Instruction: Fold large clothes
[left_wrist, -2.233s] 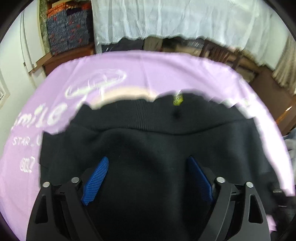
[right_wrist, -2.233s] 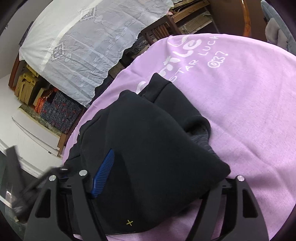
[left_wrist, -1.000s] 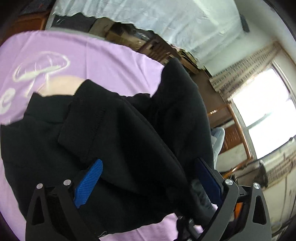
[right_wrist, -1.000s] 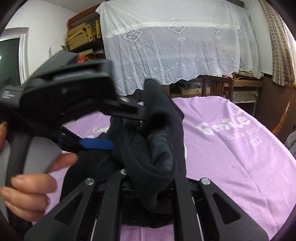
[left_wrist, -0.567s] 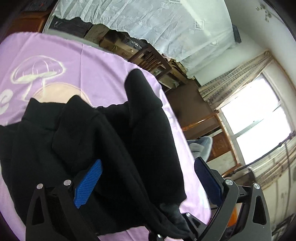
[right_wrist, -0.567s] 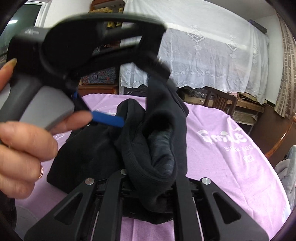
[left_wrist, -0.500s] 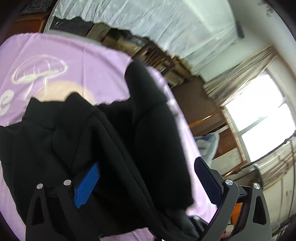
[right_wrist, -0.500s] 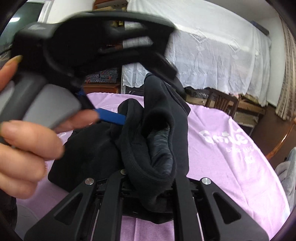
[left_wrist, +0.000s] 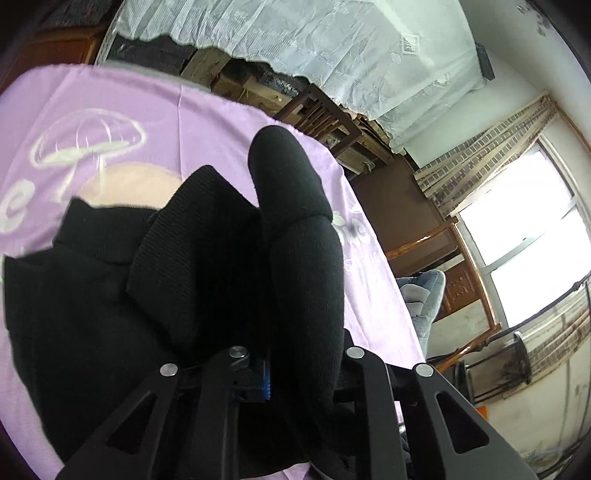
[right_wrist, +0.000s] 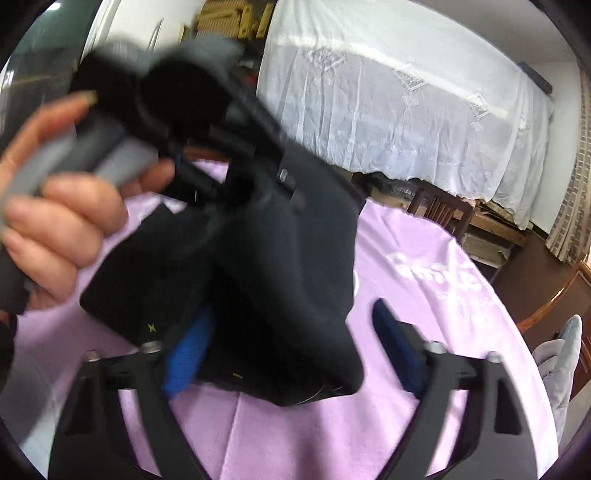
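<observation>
**Left gripper clamped on black garment, right gripper just let go**

Left gripper (left_wrist: 295, 373): jaws have just been closing and now pinch a thick roll of the black garment (left_wrist: 155, 295). Only a sliver of one blue pad is visible beside the cloth; the other is buried in it. The pinched fold stands up from between the fingers and rises away from the camera, ending in a rounded tip over the purple cloth (left_wrist: 207, 107).

Right gripper (right_wrist: 291, 347): jaws have just been opening. Both blue pads stand apart, with a hanging lobe of the garment between them; the right-hand pad is clear of the cloth, the left-hand one sits right at the fabric (contact not certain, view is blurred).

Garment position: bulk lies bunched on the round surface, on the purple cloth, with a ribbed edge facing the far side near a white mushroom print (left_wrist: 88, 140). One portion is lifted off the surface by the left gripper.

From the right wrist view, a hand (right_wrist: 70, 221) grips the grey handle of the left gripper, upper left of frame (motion-blurred).

Background: white lace drape (right_wrist: 399, 110) over furniture, wooden chair (right_wrist: 439, 210) behind the surface, bright window (left_wrist: 517, 229) to one side.
</observation>
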